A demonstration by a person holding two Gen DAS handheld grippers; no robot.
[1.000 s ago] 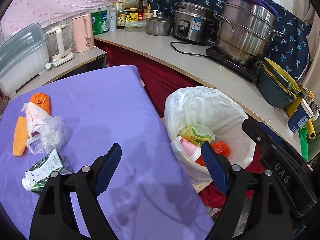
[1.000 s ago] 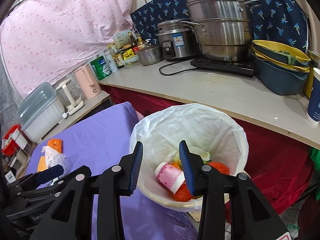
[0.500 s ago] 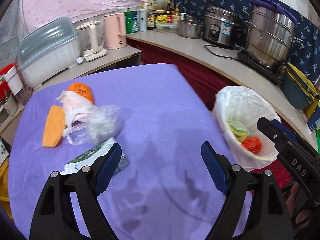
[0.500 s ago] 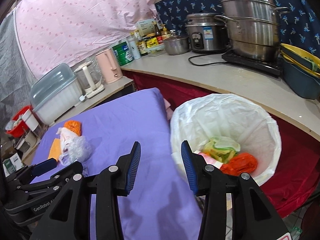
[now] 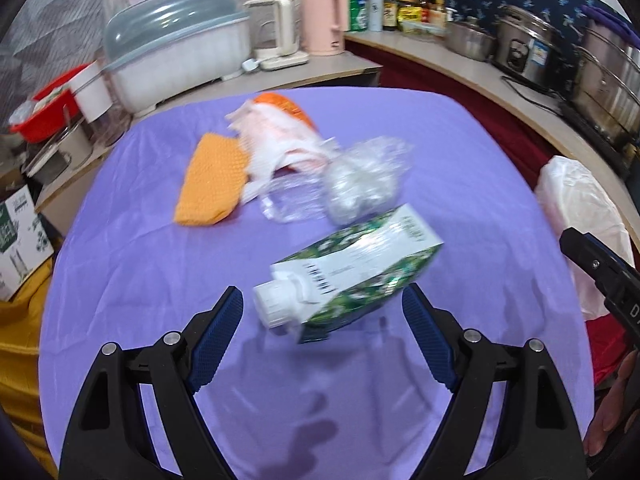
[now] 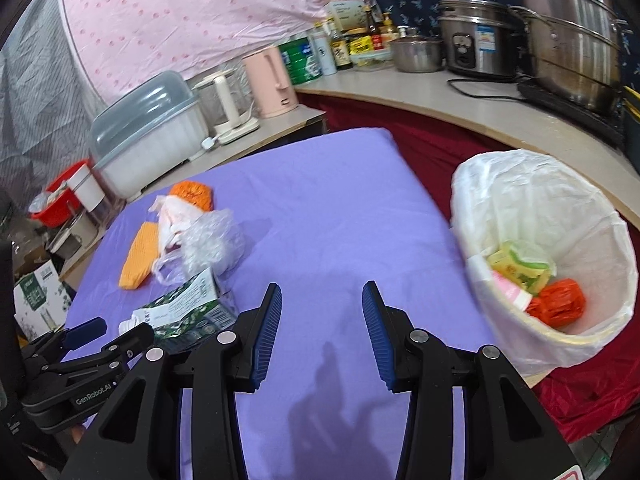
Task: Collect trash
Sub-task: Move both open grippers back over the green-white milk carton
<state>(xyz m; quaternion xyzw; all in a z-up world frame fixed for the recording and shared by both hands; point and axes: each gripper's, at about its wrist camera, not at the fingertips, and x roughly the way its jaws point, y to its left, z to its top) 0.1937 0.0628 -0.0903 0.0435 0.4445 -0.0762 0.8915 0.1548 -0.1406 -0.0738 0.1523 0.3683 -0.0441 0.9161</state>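
Observation:
A green and white drink carton [image 5: 352, 268] lies on its side on the purple table [image 5: 460, 152], cap toward me. My left gripper [image 5: 322, 322] is open, its jaws on either side of the carton's near end without touching it. Behind the carton lie a clear crumpled plastic bag [image 5: 360, 176], a pink-white bag [image 5: 280, 140] and orange wrappers [image 5: 212, 176]. My right gripper [image 6: 321, 312] is open and empty over the table, to the right of the carton [image 6: 188, 308]. The white-lined trash bin [image 6: 540, 256] stands off the table's right edge and holds several pieces of trash.
A curved counter [image 6: 460, 100] behind carries pots, a rice cooker [image 6: 476, 36], a pink kettle [image 6: 270, 80] and bottles. A covered dish rack [image 6: 148, 132] stands at left. A red cloth [image 6: 592, 392] hangs below the bin.
Both grippers have swung left, away from the bin and toward the trash on the table. My left gripper has closed in on the carton, which now lies between its open jaws.

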